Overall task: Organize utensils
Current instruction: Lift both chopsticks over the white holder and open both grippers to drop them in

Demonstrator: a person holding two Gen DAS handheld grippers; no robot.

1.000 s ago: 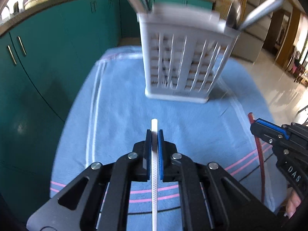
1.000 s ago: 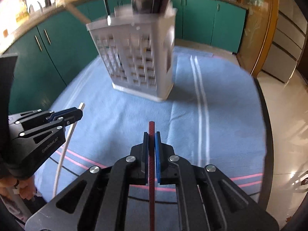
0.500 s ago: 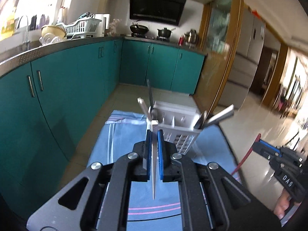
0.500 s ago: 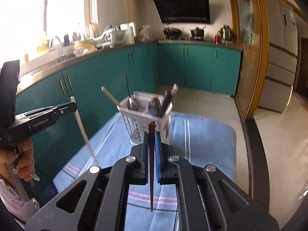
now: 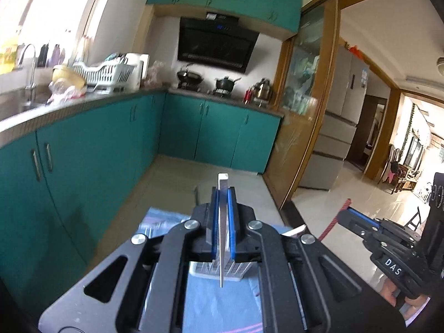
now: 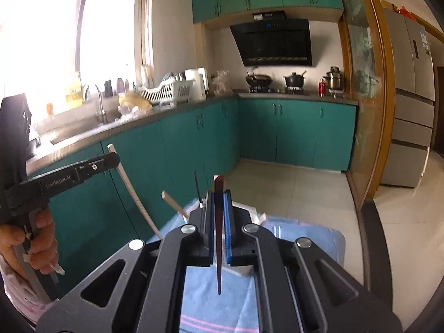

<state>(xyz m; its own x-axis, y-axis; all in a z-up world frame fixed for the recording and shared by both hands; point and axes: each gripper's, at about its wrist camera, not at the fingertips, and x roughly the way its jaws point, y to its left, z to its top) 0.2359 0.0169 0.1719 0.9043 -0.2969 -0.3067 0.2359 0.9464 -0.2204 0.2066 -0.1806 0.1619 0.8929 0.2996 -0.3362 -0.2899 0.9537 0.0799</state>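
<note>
Each chopstick is pinched near its blunt end so its tip hangs free for the rack [image 5: 219, 270] below: left gripper [image 5: 222, 222] clamps the white chopstick [image 5: 222, 238], right gripper [image 6: 218, 222] the red chopstick [image 6: 218, 238].

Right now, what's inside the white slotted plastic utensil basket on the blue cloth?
The white slotted basket is mostly hidden behind both grippers. A pale stick and a thin dark handle poke out; the rest is covered.

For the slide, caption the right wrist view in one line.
Right gripper shut on a dark red chopstick, raised above the blue cloth; left gripper alongside holds a white chopstick.
</note>
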